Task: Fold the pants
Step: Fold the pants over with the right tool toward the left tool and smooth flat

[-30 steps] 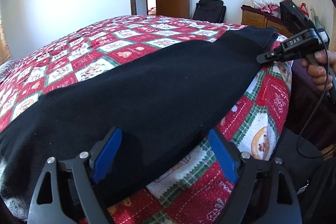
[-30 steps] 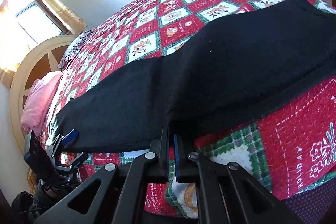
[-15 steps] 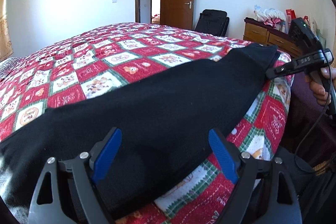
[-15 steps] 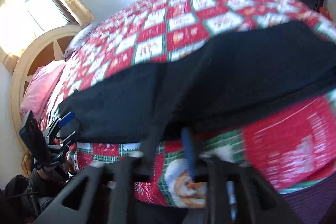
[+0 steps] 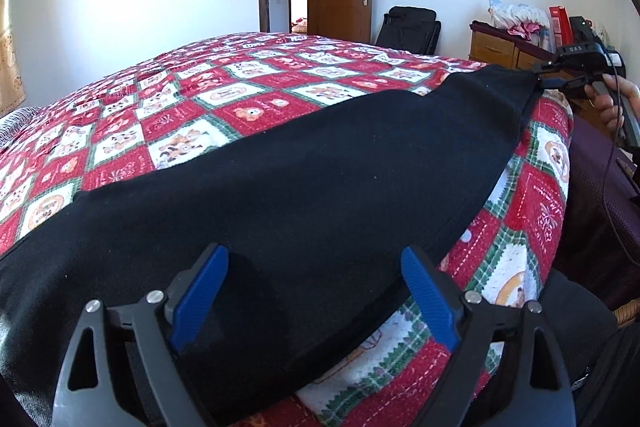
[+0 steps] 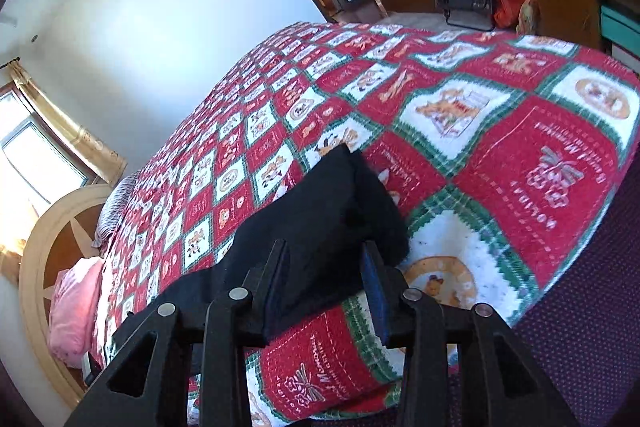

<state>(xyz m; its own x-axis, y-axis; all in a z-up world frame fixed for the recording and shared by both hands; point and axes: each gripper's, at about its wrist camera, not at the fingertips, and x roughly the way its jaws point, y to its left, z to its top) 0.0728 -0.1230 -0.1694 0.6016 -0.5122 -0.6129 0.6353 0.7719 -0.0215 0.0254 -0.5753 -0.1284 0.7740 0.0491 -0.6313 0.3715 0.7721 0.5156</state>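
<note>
— Red patchwork quilt (image 5: 256, 115) covers the bed; where are the pants?
— Black pants (image 5: 320, 187) lie stretched along its near edge, one end by each gripper.
— Left gripper (image 5: 316, 291)?
— Wide, blue pads (image 5: 198, 297) spread over the cloth, nothing pinched.
— Right gripper (image 6: 326, 279)?
— Partly parted, the pants' end bunched between its fingers; grip unclear.

Your left gripper (image 5: 314, 291) hovers wide open over the black pants (image 5: 304, 187) spread along the quilted bed (image 5: 248, 87), right gripper (image 5: 558, 77) at their far end.
</note>
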